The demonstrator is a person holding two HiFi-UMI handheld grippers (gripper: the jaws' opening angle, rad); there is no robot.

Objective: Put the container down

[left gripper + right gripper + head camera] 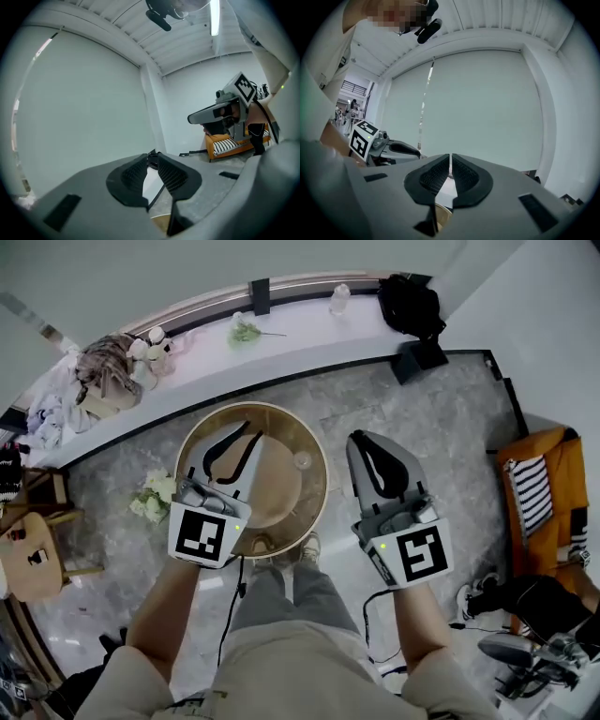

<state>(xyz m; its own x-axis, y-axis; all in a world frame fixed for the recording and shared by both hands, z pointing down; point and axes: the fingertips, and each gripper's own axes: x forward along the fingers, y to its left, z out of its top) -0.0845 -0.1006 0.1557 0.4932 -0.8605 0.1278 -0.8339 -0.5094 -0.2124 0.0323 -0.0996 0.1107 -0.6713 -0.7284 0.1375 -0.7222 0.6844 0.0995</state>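
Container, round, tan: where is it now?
In the head view the container sits on the floor, left of centre, under the left gripper, with white flowers to its left and the right gripper to its right.

Left tool [248, 433] hangs over the container [281, 426]; right tool [361, 439] lies to its right.

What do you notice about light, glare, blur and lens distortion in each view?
Head view: even light, sharp, but the white ledge looks bowed by the wide lens. Left gripper view: strong fisheye, black corners, glare from the ceiling lamp. Right gripper view: same fisheye and black corners, flat light on the pale wall, no glare.
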